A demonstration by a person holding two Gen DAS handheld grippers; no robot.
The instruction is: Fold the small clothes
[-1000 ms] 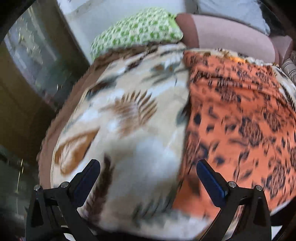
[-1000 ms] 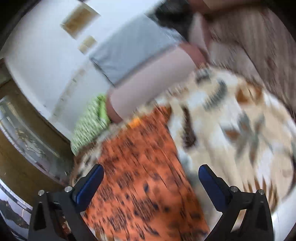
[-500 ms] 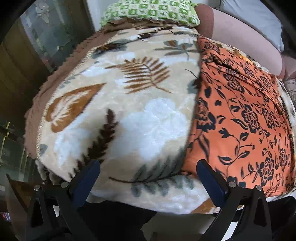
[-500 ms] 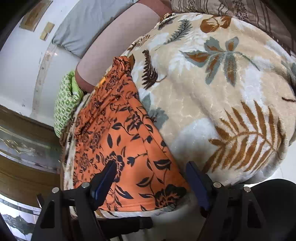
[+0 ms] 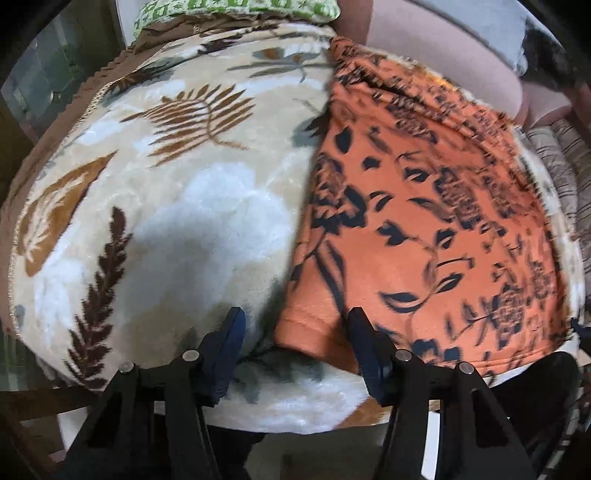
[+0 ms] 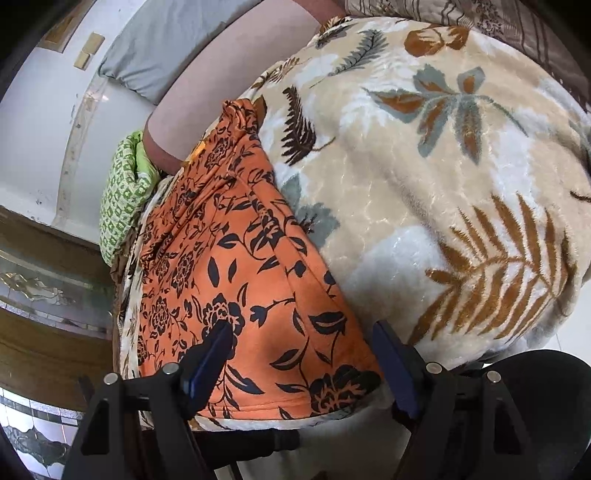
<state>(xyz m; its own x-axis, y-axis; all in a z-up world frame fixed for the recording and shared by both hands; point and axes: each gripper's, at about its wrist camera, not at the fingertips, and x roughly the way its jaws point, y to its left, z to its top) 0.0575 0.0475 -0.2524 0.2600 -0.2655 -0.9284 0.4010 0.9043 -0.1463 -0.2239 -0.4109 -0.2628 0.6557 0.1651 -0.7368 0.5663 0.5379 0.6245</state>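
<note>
An orange garment with a dark floral print (image 5: pixel 424 229) lies flat on a cream leaf-patterned blanket (image 5: pixel 192 206). My left gripper (image 5: pixel 295 321) is open, its jaws either side of the garment's near left corner, just above the cloth. In the right wrist view the same garment (image 6: pixel 251 273) runs from the near edge toward the back. My right gripper (image 6: pixel 303 343) is open, its jaws straddling the garment's near right corner. Neither gripper holds anything.
The blanket (image 6: pixel 443 155) covers a raised surface that drops off at the near edge. A green patterned cushion (image 5: pixel 236 7) and a pink bolster (image 5: pixel 436 48) lie at the back. A grey pillow (image 6: pixel 177 40) leans on the white wall. A wooden cabinet (image 6: pixel 44 332) stands left.
Both grippers have moved in toward the garment's near edge and their jaws have narrowed. The left now frames the near left corner, the right the near right corner.
</note>
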